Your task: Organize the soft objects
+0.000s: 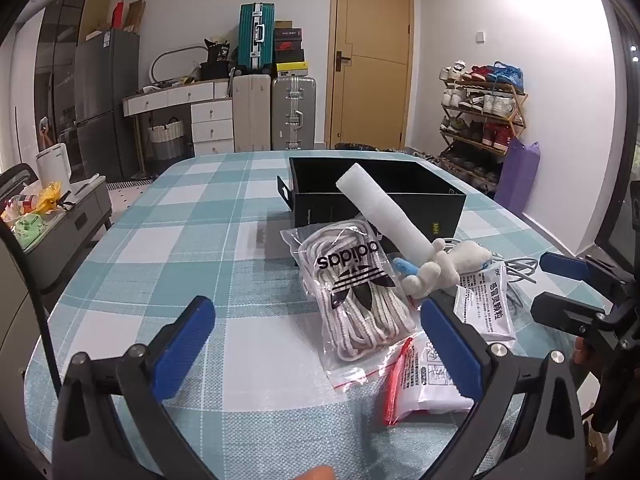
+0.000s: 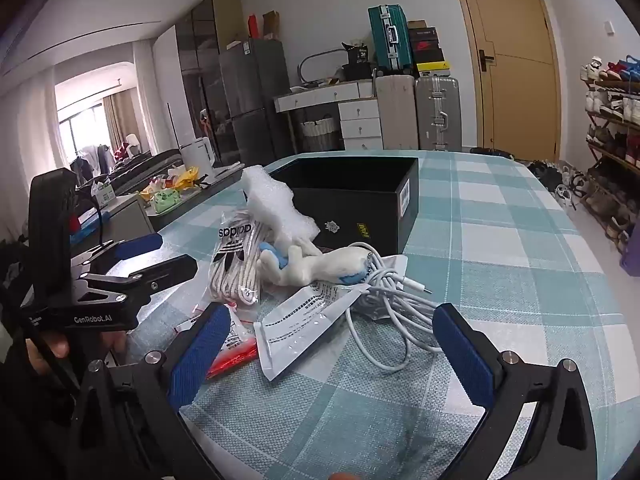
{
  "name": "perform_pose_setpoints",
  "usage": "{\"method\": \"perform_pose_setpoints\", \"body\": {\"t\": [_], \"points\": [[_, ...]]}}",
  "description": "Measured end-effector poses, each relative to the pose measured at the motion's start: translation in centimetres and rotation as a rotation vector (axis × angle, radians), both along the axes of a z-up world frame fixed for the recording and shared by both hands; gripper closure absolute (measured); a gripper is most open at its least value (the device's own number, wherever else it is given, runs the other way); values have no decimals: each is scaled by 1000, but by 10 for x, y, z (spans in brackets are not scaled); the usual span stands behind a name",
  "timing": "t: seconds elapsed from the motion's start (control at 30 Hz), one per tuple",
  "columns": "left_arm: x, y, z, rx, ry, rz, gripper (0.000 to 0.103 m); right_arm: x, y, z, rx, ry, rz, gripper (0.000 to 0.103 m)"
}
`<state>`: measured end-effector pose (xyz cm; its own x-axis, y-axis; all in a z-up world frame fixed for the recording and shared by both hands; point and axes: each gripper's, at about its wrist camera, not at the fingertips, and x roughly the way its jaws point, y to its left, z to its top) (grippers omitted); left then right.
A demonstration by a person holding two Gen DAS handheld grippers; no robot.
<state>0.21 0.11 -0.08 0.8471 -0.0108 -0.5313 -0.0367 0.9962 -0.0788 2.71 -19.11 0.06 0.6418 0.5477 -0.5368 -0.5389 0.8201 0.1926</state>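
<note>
An open black box (image 1: 380,196) (image 2: 360,196) stands on the checked table. In front of it lies a pile: a white foam roll (image 1: 384,212) (image 2: 276,208), a clear bag of white laces (image 1: 356,284) (image 2: 236,256), a white plush toy with blue parts (image 1: 444,268) (image 2: 316,264), a white printed sachet (image 1: 486,304) (image 2: 304,320), a red-zip plastic bag (image 1: 420,376) (image 2: 232,344) and a coiled white cable (image 2: 384,320). My left gripper (image 1: 320,344) is open just short of the laces bag. My right gripper (image 2: 328,352) is open over the sachet and cable.
The table (image 1: 192,240) has a teal and white checked cloth. Suitcases (image 1: 272,116), a drawer desk and a yellow door stand behind it. A shoe rack (image 1: 480,112) is at the right. A low cabinet with snacks (image 1: 44,208) is at the left.
</note>
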Motion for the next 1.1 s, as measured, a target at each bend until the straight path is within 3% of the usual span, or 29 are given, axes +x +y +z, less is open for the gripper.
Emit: {"method": "perform_pose_setpoints", "body": {"t": [1.1], "points": [[-8, -6, 1, 12, -41, -55, 0, 2, -6, -7, 26, -2, -29, 0]]}}
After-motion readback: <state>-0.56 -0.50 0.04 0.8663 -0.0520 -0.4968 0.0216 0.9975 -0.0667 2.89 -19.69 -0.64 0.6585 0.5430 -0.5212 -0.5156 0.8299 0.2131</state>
